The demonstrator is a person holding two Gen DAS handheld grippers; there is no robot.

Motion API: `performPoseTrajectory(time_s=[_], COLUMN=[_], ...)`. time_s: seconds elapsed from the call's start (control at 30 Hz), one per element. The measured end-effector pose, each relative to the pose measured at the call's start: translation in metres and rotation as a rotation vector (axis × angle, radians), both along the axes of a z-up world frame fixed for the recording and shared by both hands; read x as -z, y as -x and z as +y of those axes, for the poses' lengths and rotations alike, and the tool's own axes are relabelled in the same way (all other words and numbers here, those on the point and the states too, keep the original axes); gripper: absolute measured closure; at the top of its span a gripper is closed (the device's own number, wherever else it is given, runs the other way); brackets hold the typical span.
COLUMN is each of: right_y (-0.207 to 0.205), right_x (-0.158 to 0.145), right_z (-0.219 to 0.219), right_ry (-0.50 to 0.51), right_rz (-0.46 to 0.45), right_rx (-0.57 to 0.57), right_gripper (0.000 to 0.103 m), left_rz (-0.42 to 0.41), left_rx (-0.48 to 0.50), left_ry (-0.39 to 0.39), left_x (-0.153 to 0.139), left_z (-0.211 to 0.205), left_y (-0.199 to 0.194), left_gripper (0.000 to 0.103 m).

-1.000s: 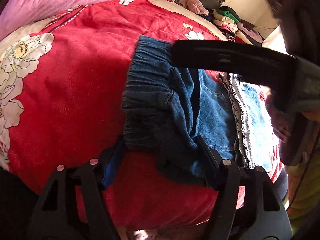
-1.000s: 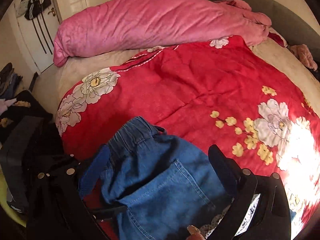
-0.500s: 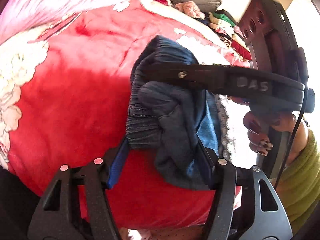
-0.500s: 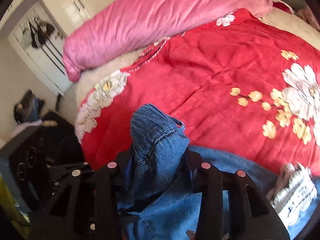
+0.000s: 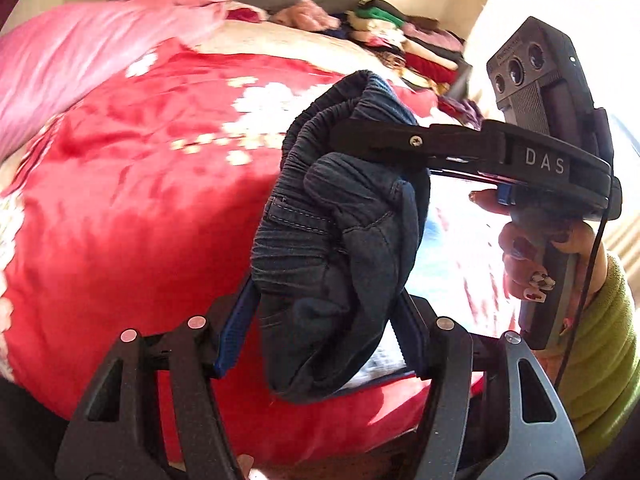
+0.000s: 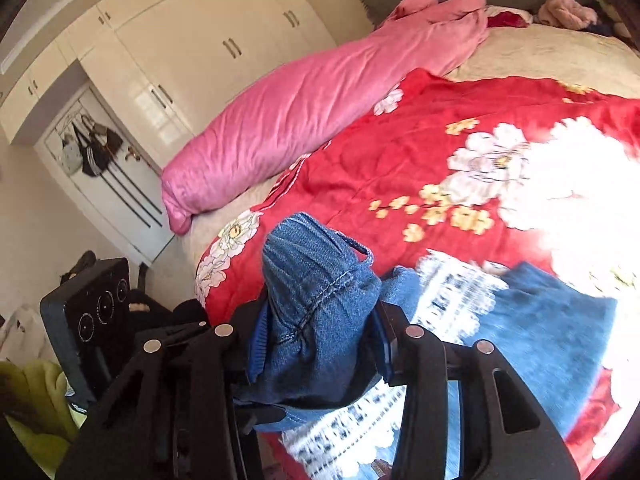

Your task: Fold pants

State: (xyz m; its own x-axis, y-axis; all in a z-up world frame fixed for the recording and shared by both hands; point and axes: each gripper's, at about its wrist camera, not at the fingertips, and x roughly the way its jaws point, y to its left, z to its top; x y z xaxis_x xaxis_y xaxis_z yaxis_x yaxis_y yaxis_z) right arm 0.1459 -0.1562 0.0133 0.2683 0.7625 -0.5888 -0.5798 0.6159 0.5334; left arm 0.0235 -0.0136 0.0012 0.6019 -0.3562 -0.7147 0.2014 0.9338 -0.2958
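Blue denim pants point(image 5: 340, 220) with an elastic waistband hang bunched above the red floral quilt point(image 5: 140, 200). My left gripper point(image 5: 324, 292) is shut on the dark waistband bundle, which fills the gap between its blue pads. From the right, my right gripper point(image 5: 352, 138) reaches in side-on and bites the same waistband higher up. In the right wrist view, a lifted fold of the pants point(image 6: 312, 276) sits pressed between the pads of the right gripper point(image 6: 320, 332), whose jaws are opening slightly. The legs point(image 6: 552, 320), with white lace trim point(image 6: 452, 300), lie on the quilt.
A long pink duvet roll point(image 6: 312, 100) lies along the bed's far side. Stacked clothes point(image 5: 400, 40) sit by the headboard. White wardrobe doors point(image 6: 200, 40) stand beyond the bed. A hand point(image 5: 528, 260) in a green sleeve point(image 5: 600, 340) holds the right gripper's handle.
The right gripper went from wide open around the denim to closed on a fold. Both grippers have raised the waistband off the quilt, bunching it, and both views have rolled.
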Motion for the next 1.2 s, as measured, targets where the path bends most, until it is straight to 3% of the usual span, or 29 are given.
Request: performPoseTrajectory(time_s=[0.07, 0.23, 0.37, 0.53, 0.63, 0.73, 0.83, 0.97, 1.2], right_y=[0.004, 0.025, 0.034, 0.028, 0.029, 0.030, 0.039, 0.052, 0.082], right_x=[0.001, 0.018, 0.034, 0.051, 0.062, 0.067, 0.056, 0.035, 0.009], right_z=[-0.030, -0.088, -0.100, -0.086, -0.086, -0.094, -0.095, -0.102, -0.117], right_ry=[-0.017, 0.018, 0.037, 0.132, 0.229, 0.241, 0.220, 0.207, 0.204], right_rz=[0.004, 0.045, 0.098, 0.091, 0.066, 0.079, 0.039, -0.026, -0.096], right_rx=[0.069, 0.269, 0.320, 0.321, 0.348, 0.387, 0.386, 0.429, 0.494], right_gripper=[0.029, 0.024, 0.015, 0.014, 0.037, 0.037, 0.034, 0.021, 0.012], left_rz=[-0.008, 0.018, 0.054, 0.061, 0.065, 0.062, 0.048, 0.026, -0.033], left_rx=[0.047, 0.219, 0.251, 0.259, 0.250, 0.248, 0.243, 0.224, 0.170], left_ry=[-0.011, -0.035, -0.085, -0.111, -0.116, -0.104, -0.097, -0.108, -0.122], left_x=[0.000, 0.013, 0.027, 0.031, 0.033, 0.031, 0.025, 0.018, 0.000], left_z=[-0.017, -0.062, -0.083, -0.090, -0.089, -0.085, -0.082, -0.076, -0.060], left_y=[0.001, 0.006, 0.008, 0.012, 0.012, 0.016, 0.017, 0.020, 0.024], left_gripper=[0.048, 0.045, 0.042, 0.039, 0.039, 0.039, 0.028, 0.024, 0.012])
